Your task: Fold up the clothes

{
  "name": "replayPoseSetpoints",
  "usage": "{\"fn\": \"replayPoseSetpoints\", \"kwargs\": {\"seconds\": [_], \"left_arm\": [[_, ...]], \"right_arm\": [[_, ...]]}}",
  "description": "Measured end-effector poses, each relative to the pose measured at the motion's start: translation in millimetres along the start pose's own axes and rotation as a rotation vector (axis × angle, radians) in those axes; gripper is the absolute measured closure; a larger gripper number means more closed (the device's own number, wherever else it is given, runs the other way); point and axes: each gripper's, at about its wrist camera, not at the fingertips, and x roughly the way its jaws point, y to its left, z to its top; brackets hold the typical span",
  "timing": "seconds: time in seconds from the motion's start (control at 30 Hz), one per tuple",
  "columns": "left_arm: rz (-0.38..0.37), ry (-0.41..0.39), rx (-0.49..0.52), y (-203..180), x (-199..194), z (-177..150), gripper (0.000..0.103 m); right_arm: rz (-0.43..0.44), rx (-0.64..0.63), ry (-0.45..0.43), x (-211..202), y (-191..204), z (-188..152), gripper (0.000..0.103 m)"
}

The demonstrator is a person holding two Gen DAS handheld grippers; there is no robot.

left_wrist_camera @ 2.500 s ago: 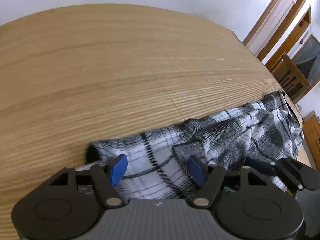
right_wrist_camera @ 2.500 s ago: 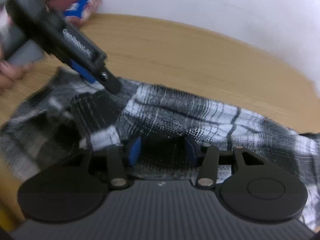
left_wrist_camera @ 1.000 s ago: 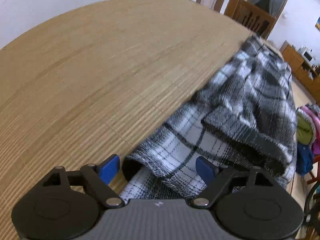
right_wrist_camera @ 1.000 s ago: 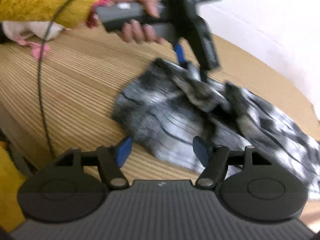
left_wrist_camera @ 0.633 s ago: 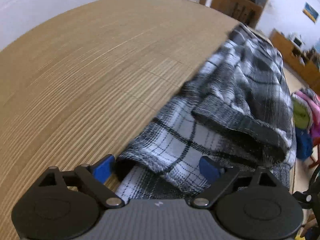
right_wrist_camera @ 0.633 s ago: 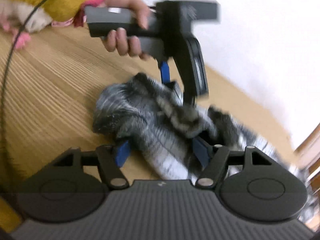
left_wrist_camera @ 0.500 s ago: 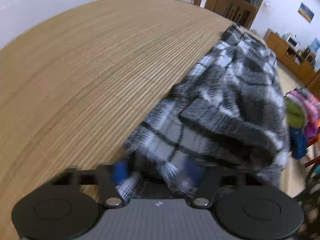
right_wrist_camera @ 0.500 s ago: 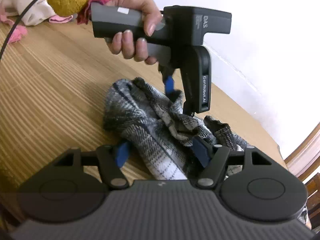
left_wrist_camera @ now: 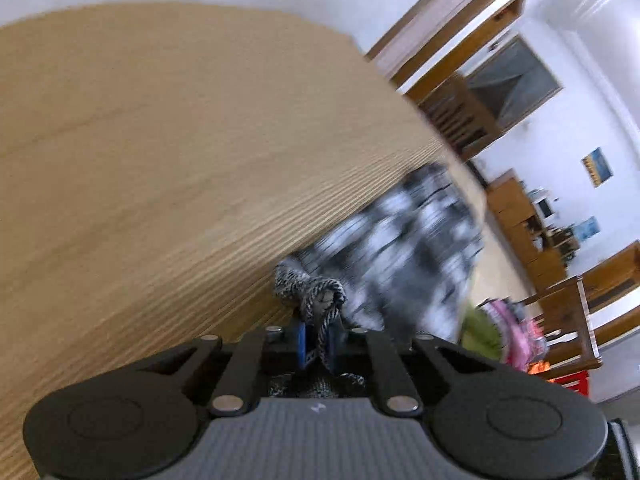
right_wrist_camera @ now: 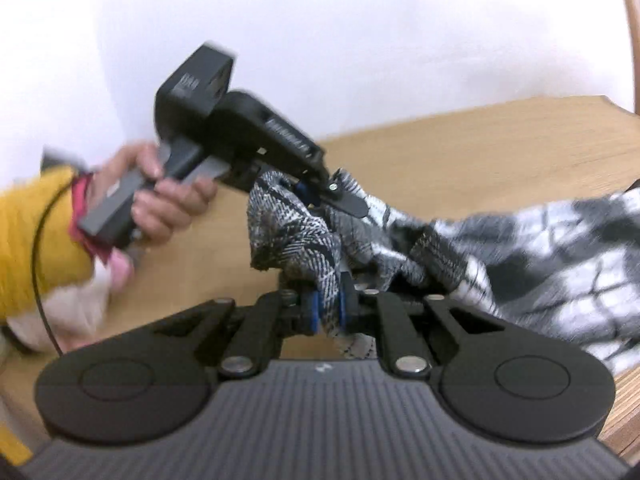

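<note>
With both grippers pinching one end of the plaid garment (right_wrist_camera: pixel 304 236), it hangs bunched above the table (left_wrist_camera: pixel 160 140) while its far end trails over the wood. Blue pads of the left gripper (left_wrist_camera: pixel 317 346) are clamped on a twisted edge. The right gripper (right_wrist_camera: pixel 328 312) is closing its jaws on cloth just beside it, probably so the garment can be lifted and spread for folding.

Your plaid shirt (left_wrist_camera: pixel 404 248) smears with motion blur toward 3 o'clock; its far end is unreadable.
</note>
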Motion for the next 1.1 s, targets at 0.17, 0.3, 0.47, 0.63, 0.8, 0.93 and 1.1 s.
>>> {"fn": "replayPoseSetpoints", "kwargs": {"seconds": [0.17,0.3,0.47,0.63,0.8,0.93,1.1], "left_arm": [[-0.034,-0.015,0.116,-76,9,53,0.093],[-0.041,-0.019,0.216,-149,43,102,0.092],[-0.042,0.008,0.28,-231,128,161,0.092],[-0.027,0.09,0.345,-298,262,212,0.092],[0.035,0.203,0.366,-327,412,238,0.089],[0.112,0.284,0.336,-327,475,241,0.085],[0.152,0.256,0.461,-333,435,235,0.052]], "right_arm": [[-0.029,0.012,-0.153,-36,-37,35,0.091],[-0.074,0.036,-0.266,-67,-89,59,0.091],[-0.144,0.09,-0.374,-102,-189,81,0.091],[-0.24,0.237,-0.386,-125,-319,77,0.091],[-0.343,0.395,-0.294,-104,-442,48,0.091],[-0.353,0.505,-0.142,-71,-500,12,0.083],[-0.26,0.584,-0.09,-88,-523,16,0.07]]}}
